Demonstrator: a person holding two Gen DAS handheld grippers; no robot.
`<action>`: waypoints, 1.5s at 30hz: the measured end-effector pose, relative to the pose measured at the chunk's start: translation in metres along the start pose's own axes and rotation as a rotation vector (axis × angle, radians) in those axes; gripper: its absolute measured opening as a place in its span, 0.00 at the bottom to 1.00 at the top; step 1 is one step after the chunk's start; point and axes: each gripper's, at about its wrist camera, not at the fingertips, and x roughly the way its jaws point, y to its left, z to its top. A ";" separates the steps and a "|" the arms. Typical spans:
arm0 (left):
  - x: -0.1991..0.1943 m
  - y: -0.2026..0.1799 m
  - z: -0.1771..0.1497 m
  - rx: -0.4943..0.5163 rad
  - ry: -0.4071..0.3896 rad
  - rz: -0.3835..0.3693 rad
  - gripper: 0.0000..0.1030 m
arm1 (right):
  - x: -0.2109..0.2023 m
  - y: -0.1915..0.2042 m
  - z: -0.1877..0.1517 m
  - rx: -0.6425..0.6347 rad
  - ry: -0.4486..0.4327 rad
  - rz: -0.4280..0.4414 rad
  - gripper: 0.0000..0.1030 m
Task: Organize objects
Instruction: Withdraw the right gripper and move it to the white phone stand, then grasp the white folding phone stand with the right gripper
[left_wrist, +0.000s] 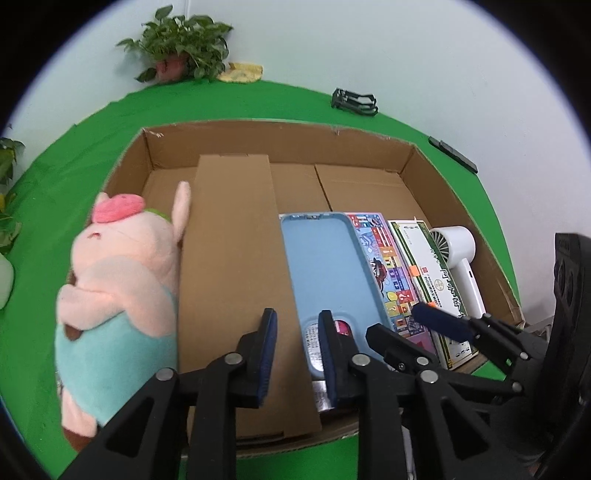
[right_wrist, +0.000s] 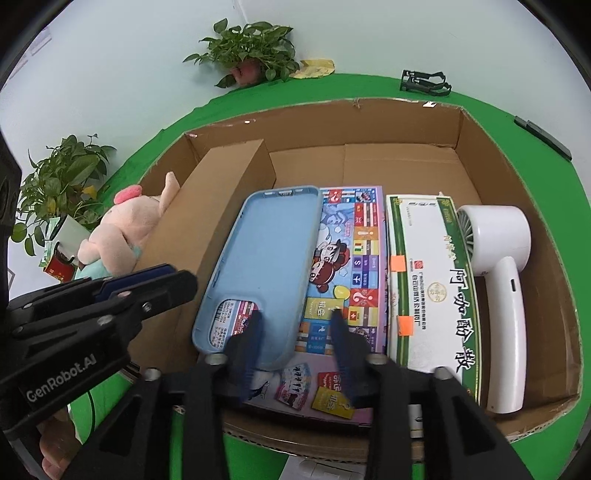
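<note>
Both tongs hover spread over the near end of the cardboard box (right_wrist: 480, 155)
Left tongs (left_wrist: 299, 354) and right tongs (right_wrist: 295, 328) grip nothing; the blue phone case (right_wrist: 266, 258) lies on the game box (right_wrist: 354, 258), beside the cardboard divider (left_wrist: 236, 258)

Green tabletop against a plain pale wall.

My view runs across a table (left_wrist: 288, 99) covered in bright green cloth to a bare, pale bluish wall (left_wrist: 406, 48) lit evenly. At the far edge a leafy potted plant (left_wrist: 181, 44) stands against the wall, a yellow cloth (left_wrist: 242, 72) just beside it on the right. Another potted plant (right_wrist: 62, 177) sits at the left. A black bracket (left_wrist: 354, 100) and a dark flat bar (left_wrist: 452, 153) lie far right.
</note>
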 end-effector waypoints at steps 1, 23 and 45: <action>-0.008 -0.001 -0.003 0.008 -0.028 0.007 0.25 | -0.003 0.000 0.000 -0.005 -0.013 0.001 0.55; -0.140 -0.041 -0.092 0.057 -0.503 0.095 0.84 | -0.132 -0.004 -0.092 -0.147 -0.268 -0.219 1.00; -0.002 -0.032 -0.112 -0.070 0.108 -0.469 0.81 | -0.068 -0.012 -0.157 -0.070 -0.047 -0.066 0.97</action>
